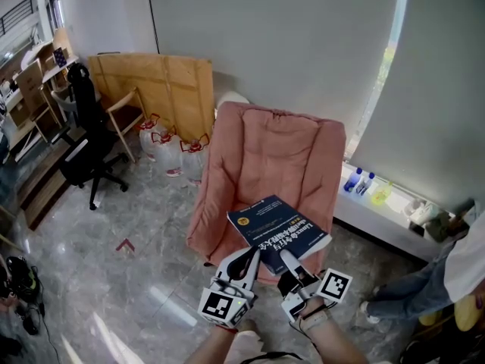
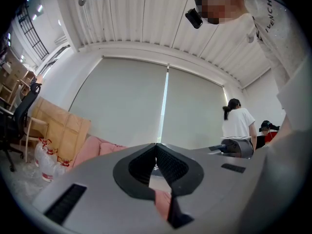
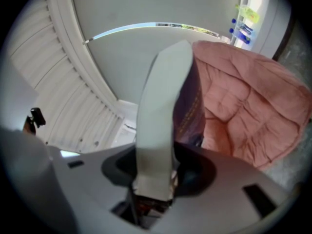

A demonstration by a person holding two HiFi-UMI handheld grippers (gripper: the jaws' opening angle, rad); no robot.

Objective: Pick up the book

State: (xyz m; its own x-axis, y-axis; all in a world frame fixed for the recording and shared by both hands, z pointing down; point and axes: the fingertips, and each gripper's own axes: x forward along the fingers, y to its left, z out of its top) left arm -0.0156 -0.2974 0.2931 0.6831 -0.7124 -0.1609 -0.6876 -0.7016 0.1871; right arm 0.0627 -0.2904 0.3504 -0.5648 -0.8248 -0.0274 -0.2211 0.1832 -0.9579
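A dark blue book (image 1: pixel 276 227) with gold lettering hangs in the air over the seat of a pink padded armchair (image 1: pixel 265 146). My right gripper (image 1: pixel 288 259) is shut on the book's near edge. In the right gripper view (image 3: pixel 155 179) the pale page edge (image 3: pixel 163 101) stands up between the jaws, with the pink armchair (image 3: pixel 248 101) behind it. My left gripper (image 1: pixel 248 258) sits at the book's near left corner. In the left gripper view (image 2: pixel 156 147) its pads meet at the tips and no book shows between them. Whether it touches the book I cannot tell.
A black office chair (image 1: pixel 87 139), a plywood board (image 1: pixel 163 82) and bagged water jugs (image 1: pixel 163 139) stand at the left on the marble floor. A white ledge with bottles (image 1: pixel 360 180) runs at the right. One person (image 1: pixel 447 271) is low at the right; another person (image 2: pixel 237 123) stands by the blinds.
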